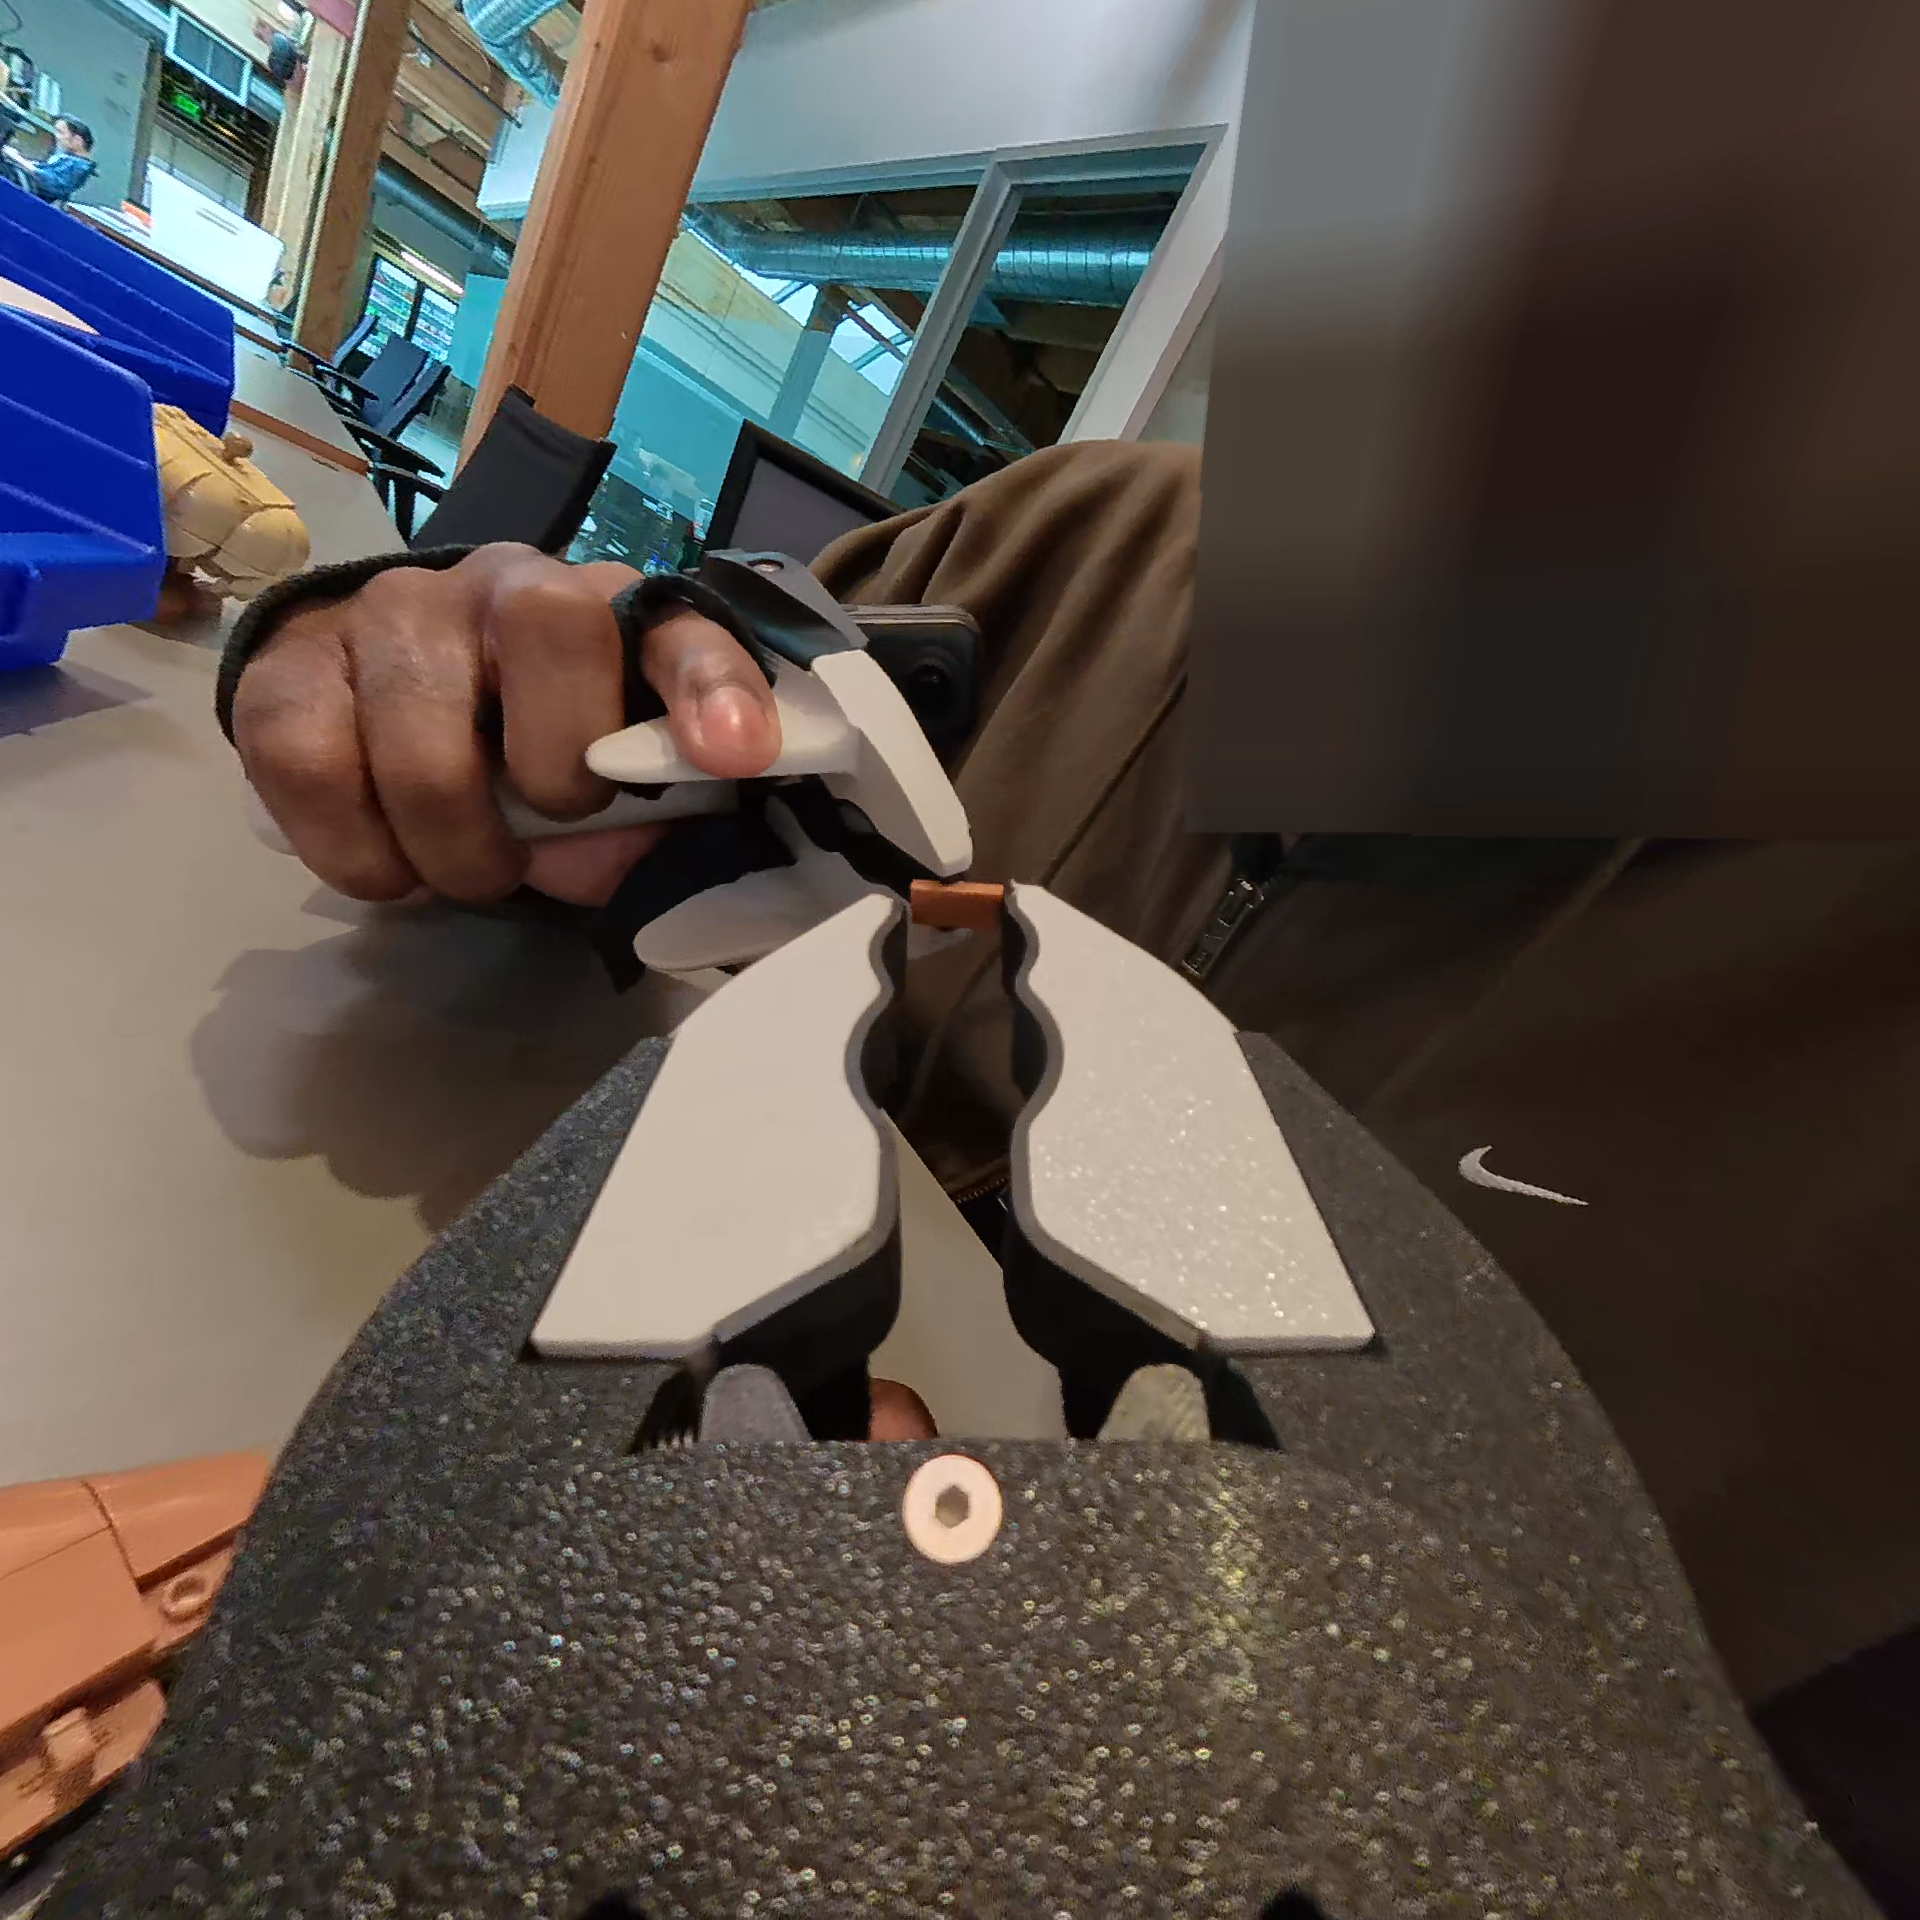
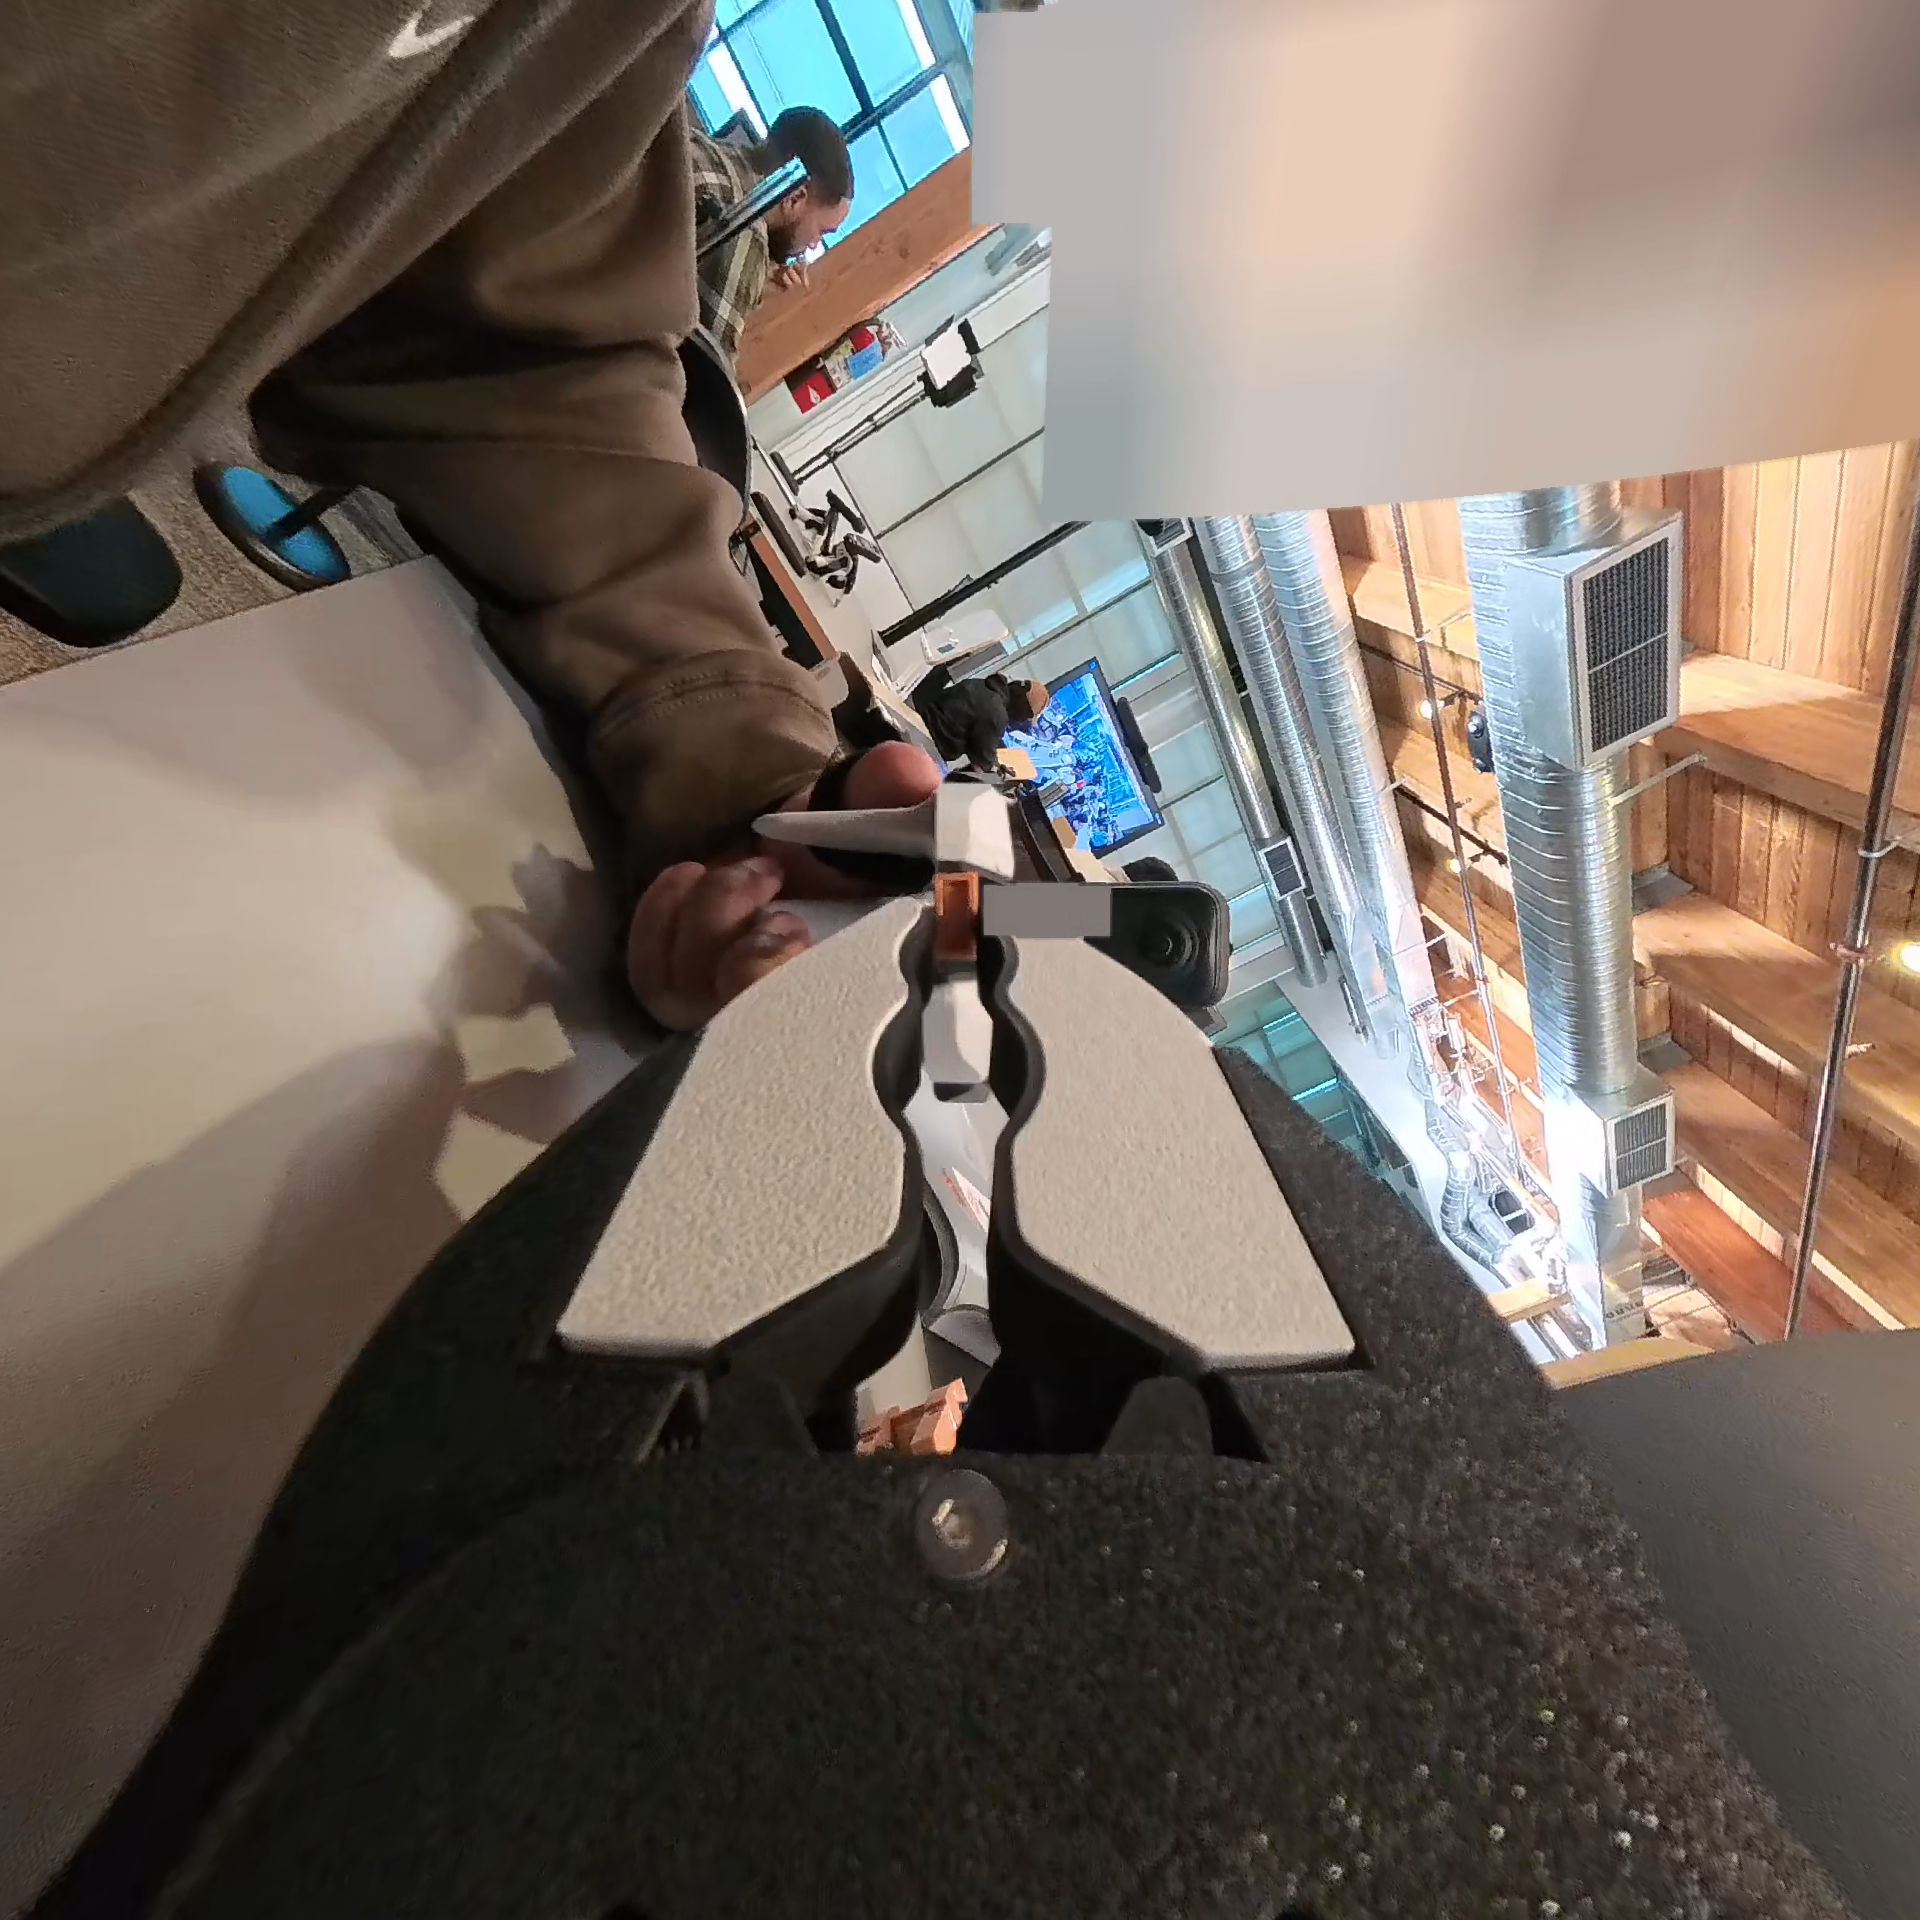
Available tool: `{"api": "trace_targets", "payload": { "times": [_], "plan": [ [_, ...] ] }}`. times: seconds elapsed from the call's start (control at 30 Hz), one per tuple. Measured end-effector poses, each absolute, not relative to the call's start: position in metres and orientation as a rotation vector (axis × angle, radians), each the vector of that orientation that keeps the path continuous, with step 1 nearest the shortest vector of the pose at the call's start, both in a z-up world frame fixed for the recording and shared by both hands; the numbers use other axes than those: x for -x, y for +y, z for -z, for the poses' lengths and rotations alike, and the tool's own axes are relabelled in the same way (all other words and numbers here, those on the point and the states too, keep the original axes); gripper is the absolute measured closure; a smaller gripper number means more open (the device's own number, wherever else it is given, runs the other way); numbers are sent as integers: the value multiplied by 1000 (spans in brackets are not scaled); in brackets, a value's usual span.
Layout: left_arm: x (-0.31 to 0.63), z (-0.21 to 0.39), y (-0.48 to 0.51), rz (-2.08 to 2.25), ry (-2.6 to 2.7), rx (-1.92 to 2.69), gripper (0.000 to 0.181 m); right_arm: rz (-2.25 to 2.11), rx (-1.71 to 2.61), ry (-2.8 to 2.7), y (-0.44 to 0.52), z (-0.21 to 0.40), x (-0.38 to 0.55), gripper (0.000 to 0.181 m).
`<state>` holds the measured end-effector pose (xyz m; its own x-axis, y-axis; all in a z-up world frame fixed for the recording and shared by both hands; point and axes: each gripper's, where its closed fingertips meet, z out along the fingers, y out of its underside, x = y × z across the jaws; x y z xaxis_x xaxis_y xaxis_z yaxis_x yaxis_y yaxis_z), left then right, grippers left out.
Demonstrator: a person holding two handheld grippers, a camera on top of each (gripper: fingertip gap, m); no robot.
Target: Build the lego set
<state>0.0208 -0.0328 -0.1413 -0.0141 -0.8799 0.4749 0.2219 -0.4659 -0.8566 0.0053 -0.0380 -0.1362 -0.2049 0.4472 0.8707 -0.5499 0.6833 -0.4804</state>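
Observation:
A small brown lego brick (image 1: 954, 902) is pinched between the tips of my left gripper (image 1: 956, 900), which is shut on it and holds it above the grey table (image 1: 156, 1039). My right gripper (image 1: 935, 888), held by a hand (image 1: 395, 727), comes in from the left; its upper fingertip sits on top of the brick and its lower finger is partly hidden. In the right wrist view the brick (image 2: 957, 916) sits between my right gripper's tips (image 2: 958, 927), which stand tight on both sides of it, with the left gripper's white fingers (image 2: 974, 831) above and below it.
Blue bins (image 1: 83, 416) stand at the far left with a tan lego model (image 1: 234, 509) beside them. A brown lego build (image 1: 83, 1579) lies at the lower left and shows under the right gripper (image 2: 914, 1425). A person in a brown hoodie (image 1: 1091, 675) sits close behind. Only a small space, under 4 cm, lies between the two pairs of fingers.

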Motion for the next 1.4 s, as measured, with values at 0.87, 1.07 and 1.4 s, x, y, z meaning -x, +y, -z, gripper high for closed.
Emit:
{"api": "trace_targets", "payload": {
  "times": [0.87, 1.07, 1.4],
  "plan": [
    [50, 232, 0, 471, 1020, 2068, 165, -930, 785, -2337, 31, 248, 58, 125],
    [55, 237, 1, 409, 1023, 2108, 165, -955, 799, -2436, 28, 254, 65, 118],
    [59, 242, 3, 290, 1054, 2158, 165, -973, 880, -2472, 24, 257, 64, 129]
  ]
}}
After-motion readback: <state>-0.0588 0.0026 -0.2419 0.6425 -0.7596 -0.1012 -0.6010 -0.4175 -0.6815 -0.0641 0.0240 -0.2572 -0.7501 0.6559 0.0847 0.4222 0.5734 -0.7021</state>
